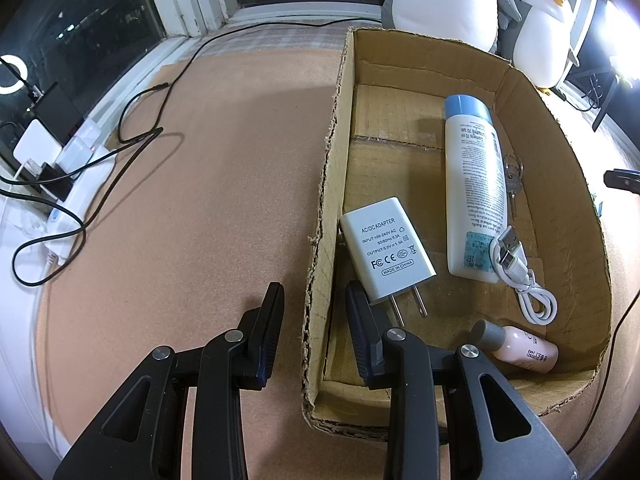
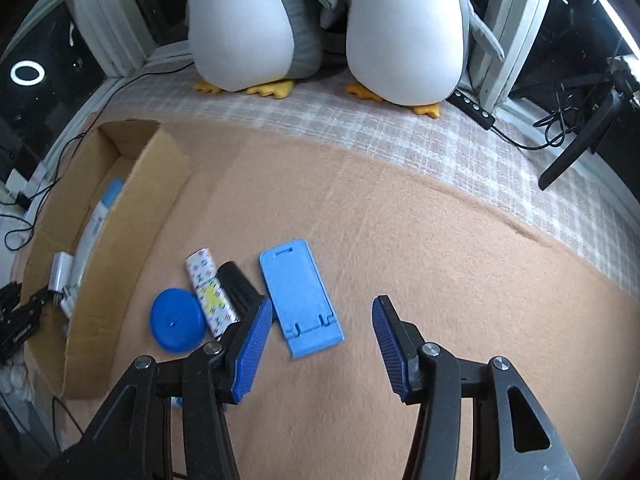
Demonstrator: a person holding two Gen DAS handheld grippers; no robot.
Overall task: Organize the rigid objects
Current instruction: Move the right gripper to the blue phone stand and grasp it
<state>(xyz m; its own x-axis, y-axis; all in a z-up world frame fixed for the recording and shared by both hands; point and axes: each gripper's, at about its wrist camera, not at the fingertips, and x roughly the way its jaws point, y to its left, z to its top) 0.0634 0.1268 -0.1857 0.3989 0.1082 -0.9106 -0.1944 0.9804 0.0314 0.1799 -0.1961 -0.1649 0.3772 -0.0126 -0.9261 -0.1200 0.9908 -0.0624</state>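
Observation:
An open cardboard box (image 1: 560,184) holds a white AC adapter (image 1: 386,250), a white bottle with a blue cap (image 1: 474,184), keys (image 1: 513,180), a white USB cable (image 1: 528,280) and a small pink bottle (image 1: 520,346). My left gripper (image 1: 314,286) straddles the box's left wall, shut on it. In the right wrist view a light blue phone stand (image 2: 300,292) lies flat on the tan blanket. A black ribbed item (image 2: 240,284), a patterned tube (image 2: 208,292) and a blue disc (image 2: 176,322) lie beside the box (image 2: 120,220). My right gripper (image 2: 322,304) hovers open just above the stand, holding nothing.
Two plush penguins (image 2: 240,24) stand at the back by the window. A white power strip (image 1: 76,168) with black cables (image 1: 132,136) lies left of the box. A black stand leg (image 2: 576,148) and an inline cable control (image 2: 476,108) sit at the right on the checked cloth.

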